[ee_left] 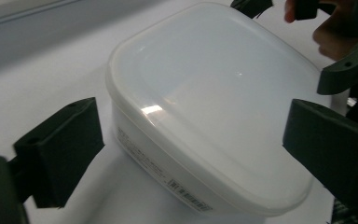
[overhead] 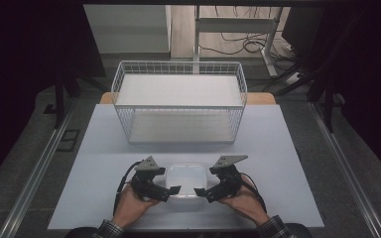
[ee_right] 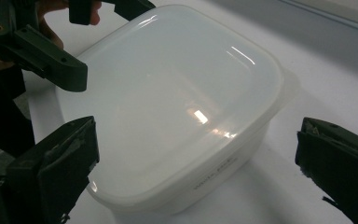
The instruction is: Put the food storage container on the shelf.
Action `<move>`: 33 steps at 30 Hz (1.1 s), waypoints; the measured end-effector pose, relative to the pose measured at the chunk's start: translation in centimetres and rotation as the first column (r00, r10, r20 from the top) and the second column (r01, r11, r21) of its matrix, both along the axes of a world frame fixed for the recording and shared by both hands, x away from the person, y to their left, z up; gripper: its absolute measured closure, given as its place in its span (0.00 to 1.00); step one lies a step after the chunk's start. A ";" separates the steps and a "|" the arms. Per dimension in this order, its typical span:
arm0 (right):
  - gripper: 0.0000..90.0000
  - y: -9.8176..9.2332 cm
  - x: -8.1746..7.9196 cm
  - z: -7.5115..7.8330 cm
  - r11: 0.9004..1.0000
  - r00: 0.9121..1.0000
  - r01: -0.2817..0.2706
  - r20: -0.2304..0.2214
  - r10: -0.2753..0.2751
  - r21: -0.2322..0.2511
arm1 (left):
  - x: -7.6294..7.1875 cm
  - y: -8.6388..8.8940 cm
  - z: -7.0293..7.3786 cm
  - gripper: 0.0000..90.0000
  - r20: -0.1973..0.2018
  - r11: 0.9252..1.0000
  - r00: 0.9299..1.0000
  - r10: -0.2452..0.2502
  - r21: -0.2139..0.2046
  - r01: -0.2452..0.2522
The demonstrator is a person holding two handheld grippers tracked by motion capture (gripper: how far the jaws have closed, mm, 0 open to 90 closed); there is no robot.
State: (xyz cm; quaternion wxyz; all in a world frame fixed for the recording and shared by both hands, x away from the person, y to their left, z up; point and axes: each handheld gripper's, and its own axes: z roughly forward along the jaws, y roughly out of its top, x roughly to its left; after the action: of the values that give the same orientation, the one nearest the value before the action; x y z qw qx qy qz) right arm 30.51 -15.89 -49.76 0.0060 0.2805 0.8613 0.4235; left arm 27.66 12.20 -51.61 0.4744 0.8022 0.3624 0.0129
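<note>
Tongs on both sides are spread wide and pinching nothing yet, so you've got room to line things up before committing. The white plastic box [overhead: 185, 179] with its lid [ee_left: 214, 93] on sits at the near edge of the table [overhead: 278, 139], right between your hands, with the wire basket [overhead: 178, 99] well apart from it toward the far side.

Left tongs [overhead: 169, 189] come in from the box's left, right tongs [overhead: 199, 191] from its right, tips pointing at each other over the near rim. In the left gripper view the box lies between the two jaws, one corner pointing at the camera, clear of both pads. Same story in the right gripper view: box between the jaws, a gap on each side.

My take on doing this well: that lid looks slick and glossy, so don't grab at a rounded corner, it'll probably squirm out. Square each pair to a straight side, get the pads below the lid's lip onto the wall, and close both sides evenly. If one side bites first the box will likely skate across the table. Then lift level.
</note>
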 end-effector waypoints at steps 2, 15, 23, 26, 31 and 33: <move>0.01 0.0 0.1 -0.1 1.000 1.000 -0.005 -0.026 0.006 0.006 | -0.1 0.1 0.0 0.14 -0.018 1.000 1.000 -0.020 -0.018 0.020; 0.45 -0.9 -1.9 0.9 0.998 0.992 0.057 -0.111 -0.055 0.018 | -3.0 1.9 1.0 0.54 -0.023 1.000 1.000 0.003 -0.022 -0.003; 0.85 -2.1 -3.2 2.0 0.984 0.986 0.159 -0.065 -0.153 0.086 | -3.9 2.2 1.5 0.82 0.030 0.994 0.994 0.109 -0.028 -0.108; 0.87 -2.1 -3.3 1.9 0.981 0.984 0.175 -0.054 -0.170 0.086 | -4.1 2.0 1.4 0.87 0.042 0.992 0.991 0.126 -0.015 -0.126; 0.88 -1.8 -3.4 2.1 0.976 0.981 0.194 -0.012 -0.194 0.103 | -3.8 2.0 1.3 0.87 0.030 0.989 0.988 0.148 -0.026 -0.148; 0.88 -1.8 -3.4 2.2 0.974 0.980 0.195 0.004 -0.197 0.111 | -3.7 2.0 1.5 0.87 0.035 0.987 0.987 0.156 -0.034 -0.155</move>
State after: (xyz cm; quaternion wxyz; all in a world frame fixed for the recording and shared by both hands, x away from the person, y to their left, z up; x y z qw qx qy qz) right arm 27.16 -17.70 -47.51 0.0386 0.3608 0.8047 0.4699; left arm 23.97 14.20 -50.08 0.4913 0.7634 0.4151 0.0595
